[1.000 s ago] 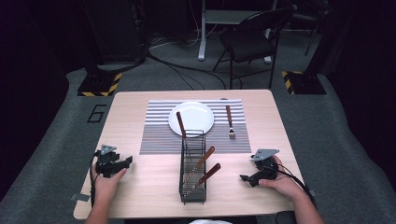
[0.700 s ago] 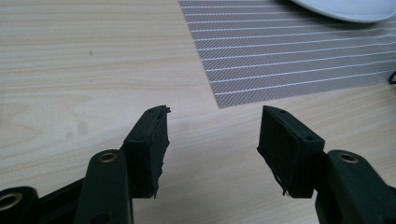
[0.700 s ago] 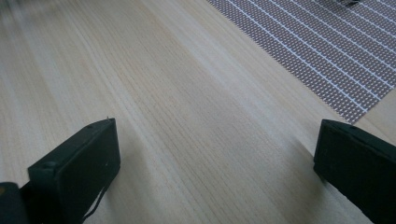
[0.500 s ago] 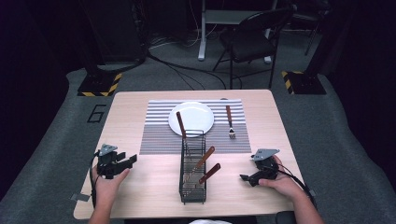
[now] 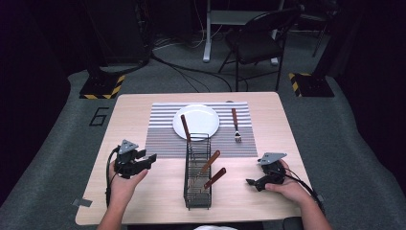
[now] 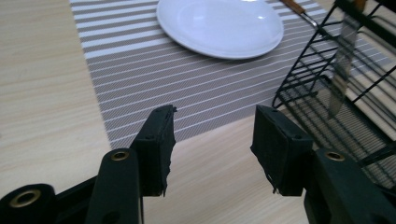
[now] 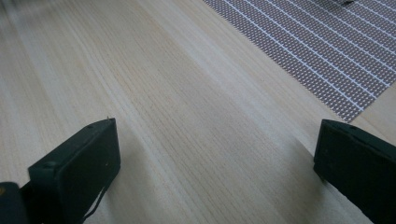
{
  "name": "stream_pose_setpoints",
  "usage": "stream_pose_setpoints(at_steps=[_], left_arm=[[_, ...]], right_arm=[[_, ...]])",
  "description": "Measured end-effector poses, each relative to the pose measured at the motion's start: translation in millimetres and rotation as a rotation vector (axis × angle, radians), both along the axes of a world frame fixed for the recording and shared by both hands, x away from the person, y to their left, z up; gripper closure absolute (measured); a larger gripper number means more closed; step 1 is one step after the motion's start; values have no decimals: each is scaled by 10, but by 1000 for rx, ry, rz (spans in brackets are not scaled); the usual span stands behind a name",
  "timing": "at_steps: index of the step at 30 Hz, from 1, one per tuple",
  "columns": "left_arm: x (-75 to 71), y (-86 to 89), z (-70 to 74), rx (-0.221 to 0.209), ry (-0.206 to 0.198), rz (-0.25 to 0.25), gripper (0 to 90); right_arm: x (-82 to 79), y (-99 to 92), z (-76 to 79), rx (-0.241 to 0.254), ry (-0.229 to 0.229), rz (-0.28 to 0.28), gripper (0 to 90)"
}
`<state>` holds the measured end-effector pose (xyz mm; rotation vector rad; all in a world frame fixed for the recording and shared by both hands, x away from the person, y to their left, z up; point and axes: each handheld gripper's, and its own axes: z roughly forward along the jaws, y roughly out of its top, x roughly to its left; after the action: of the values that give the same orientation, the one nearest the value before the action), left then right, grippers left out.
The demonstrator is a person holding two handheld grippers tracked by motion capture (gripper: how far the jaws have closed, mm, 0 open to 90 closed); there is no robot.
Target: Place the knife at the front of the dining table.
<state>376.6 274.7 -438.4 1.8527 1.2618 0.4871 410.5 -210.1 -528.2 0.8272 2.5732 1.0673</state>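
My left gripper [image 5: 151, 158] hangs just above the table's left front, pointing right toward a black wire basket [image 5: 197, 191]. Its jaws have just been closing; they stand partly apart with nothing between them [image 6: 212, 126]. Three wooden-handled utensils [image 5: 210, 161] stick out of the basket, and a knife blade [image 6: 341, 70] shows through its wires. A white plate [image 5: 196, 122] lies on a striped placemat [image 5: 163, 143], with a fork [image 5: 235, 125] to its right. My right gripper [image 5: 250, 182] rests open at the right front, over bare wood [image 7: 217, 140].
The wooden table [image 5: 134, 110] stands on grey carpet. Behind it are a dark folding chair [image 5: 258, 45], a desk leg, floor cables and two hazard-striped bases [image 5: 100, 88]. The placemat's corner [image 7: 327, 56] lies ahead of the right gripper.
The left gripper has lifted and shifted right toward the basket, its jaws narrower than before. The right hand and its gripper have stayed put.
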Motion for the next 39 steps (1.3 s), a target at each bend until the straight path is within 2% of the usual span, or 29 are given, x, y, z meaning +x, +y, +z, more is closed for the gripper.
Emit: stream_pose_setpoints(at_steps=[8, 13, 17, 19, 24, 26, 34, 39], left_arm=[[102, -234, 156, 24, -24, -54, 497], [186, -350, 209, 19, -27, -78, 496], [239, -431, 245, -7, -18, -106, 512], [259, -472, 270, -6, -21, -116, 533], [307, -577, 326, -33, -37, -137, 532], [336, -622, 337, -41, -28, -143, 531], [473, -866, 398, -8, -39, -196, 535], [541, -979, 358, 2, -27, -201, 561]], right_arm=[[-1, -1, -1, 0, 0, 0, 0], [-1, -1, -1, 0, 0, 0, 0], [0, -2, -1, 0, -1, 1, 0], [0, -2, -1, 0, -1, 1, 0], [-1, -1, -1, 0, 0, 0, 0], [-1, -1, -1, 0, -1, 0, 0], [-1, -2, -1, 0, 0, 0, 0], [-2, -2, -1, 0, -1, -1, 0]])
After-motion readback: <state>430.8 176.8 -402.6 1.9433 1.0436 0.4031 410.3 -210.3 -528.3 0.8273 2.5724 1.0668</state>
